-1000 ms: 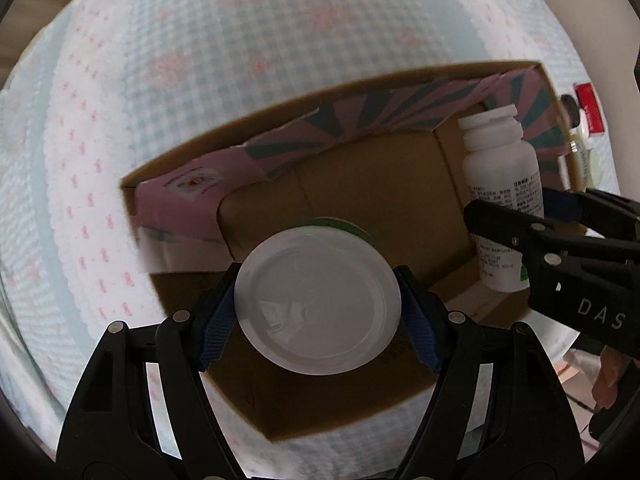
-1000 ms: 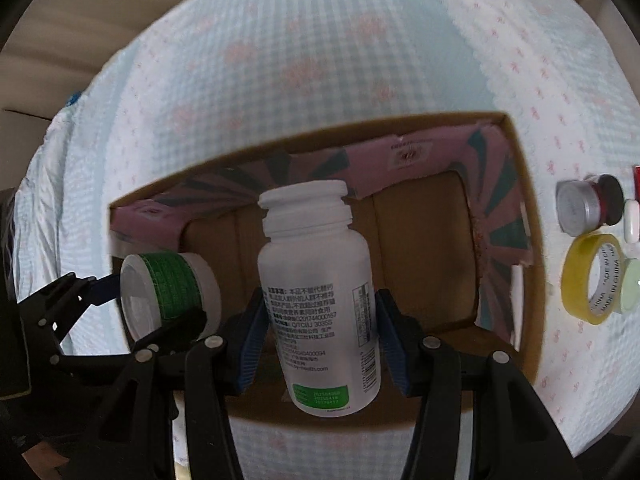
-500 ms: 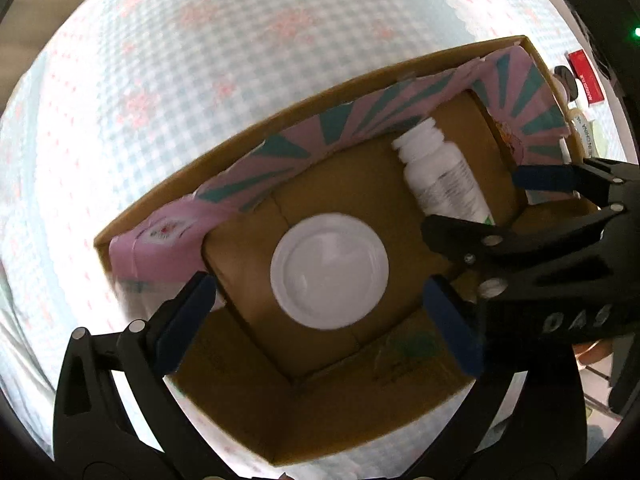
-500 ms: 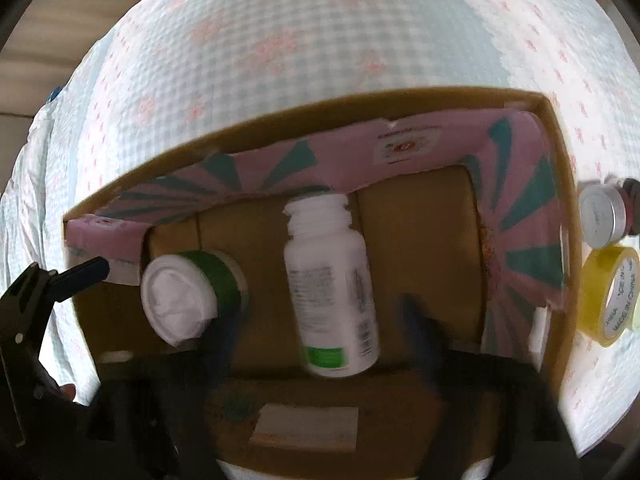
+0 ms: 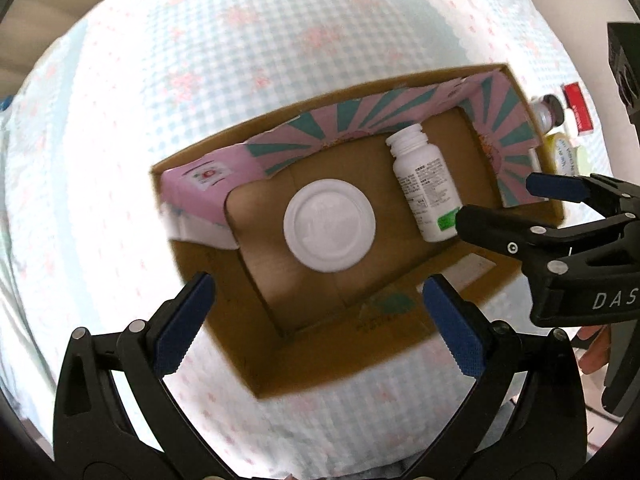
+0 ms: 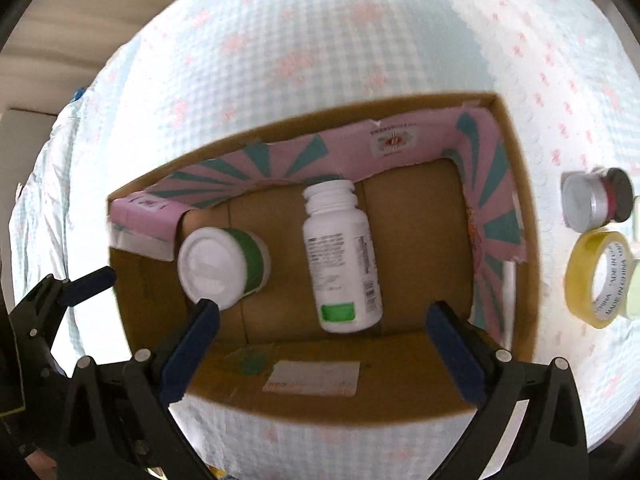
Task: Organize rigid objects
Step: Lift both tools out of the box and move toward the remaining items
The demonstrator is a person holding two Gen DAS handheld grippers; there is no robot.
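A cardboard box (image 5: 304, 364) (image 6: 328, 404) with pink and teal flaps lies open on the checked cloth. Inside it stand a white-lidded jar with a green band (image 5: 329, 231) (image 6: 224, 266) and a white pill bottle (image 5: 425, 184) (image 6: 340, 256) lying on its side. My left gripper (image 5: 316, 326) is open and empty above the box's near wall. My right gripper (image 6: 322, 344) is open and empty above the near wall, and it also shows at the right in the left wrist view (image 5: 516, 208).
To the right of the box lie a yellow tape roll (image 6: 600, 278), a small silver-lidded jar (image 6: 588, 200) (image 5: 546, 114) and a red item (image 5: 578, 114). The cloth-covered surface (image 6: 320, 40) stretches beyond the box.
Both grippers opened and let go: the jar and the pill bottle now rest in the box. Both grippers have pulled back and up from them.
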